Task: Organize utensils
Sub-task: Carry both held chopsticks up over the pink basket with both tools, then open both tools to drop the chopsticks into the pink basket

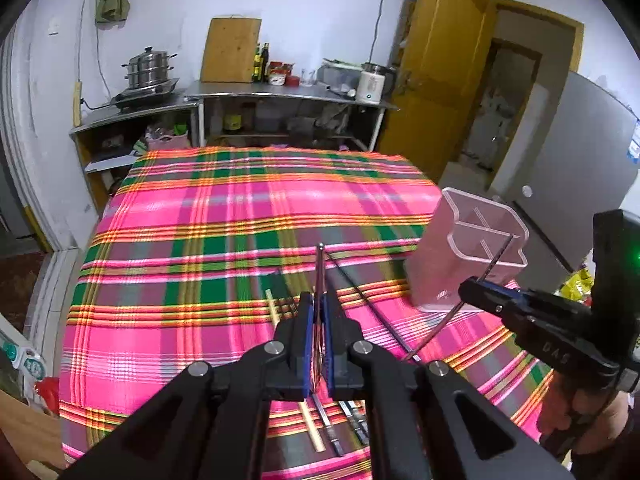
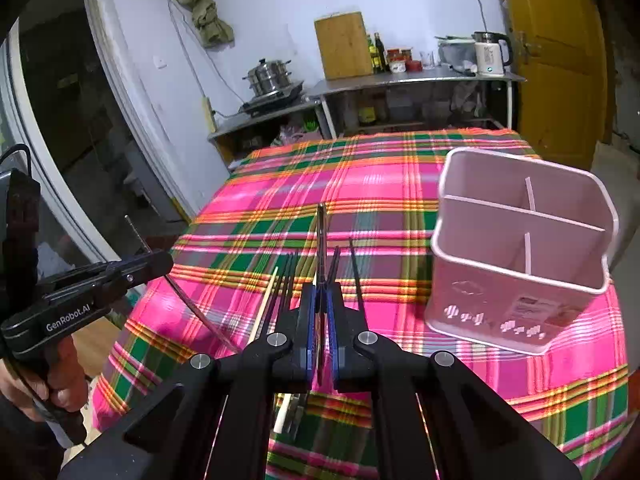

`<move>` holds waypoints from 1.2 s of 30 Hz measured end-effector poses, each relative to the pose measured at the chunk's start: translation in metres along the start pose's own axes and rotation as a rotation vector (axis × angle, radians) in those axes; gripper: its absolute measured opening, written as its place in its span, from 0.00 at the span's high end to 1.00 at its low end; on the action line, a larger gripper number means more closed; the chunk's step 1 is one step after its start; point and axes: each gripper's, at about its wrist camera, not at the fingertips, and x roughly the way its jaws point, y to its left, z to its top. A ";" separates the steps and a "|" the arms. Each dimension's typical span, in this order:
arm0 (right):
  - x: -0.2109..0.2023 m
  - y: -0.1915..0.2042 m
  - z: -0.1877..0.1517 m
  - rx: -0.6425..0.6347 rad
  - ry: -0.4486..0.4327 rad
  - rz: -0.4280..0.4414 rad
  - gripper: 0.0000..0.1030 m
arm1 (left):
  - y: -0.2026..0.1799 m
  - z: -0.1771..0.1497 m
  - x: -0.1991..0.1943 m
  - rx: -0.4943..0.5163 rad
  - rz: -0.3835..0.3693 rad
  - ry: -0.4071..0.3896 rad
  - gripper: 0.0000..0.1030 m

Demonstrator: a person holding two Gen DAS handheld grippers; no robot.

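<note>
Left wrist view puts the left gripper [image 1: 318, 300] at bottom centre, its blue-padded fingers [image 1: 307, 320] pinching a thin metal utensil [image 1: 320, 268] that stands up between them; whether it is a chopstick or a handle seen edge-on I cannot tell. Beneath it, on the pink-and-green plaid tablecloth [image 1: 200, 240], lie a pale wooden chopstick [image 1: 276, 308] and several dark metal ones [image 1: 352, 424]. Further right the right gripper [image 1: 476, 292] is clamped on a slim metal rod [image 1: 494, 264], just beside the pale pink plastic divided utensil holder [image 1: 460, 264] near the table's right edge. Such rods look stiff, light and slick, so a grip near mid-length should resist pivoting. The holder seems light and may tip if a rod catches its rim.
</note>
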 end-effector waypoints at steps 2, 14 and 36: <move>-0.009 -0.003 0.003 0.005 -0.018 0.000 0.95 | -0.008 0.003 -0.003 0.012 -0.008 -0.009 0.95; -0.054 -0.036 0.023 0.054 -0.124 -0.028 0.95 | -0.060 0.044 -0.004 0.042 -0.135 -0.041 0.95; -0.039 -0.112 0.059 0.171 -0.186 -0.137 0.95 | -0.120 0.091 0.091 0.037 -0.245 -0.008 0.95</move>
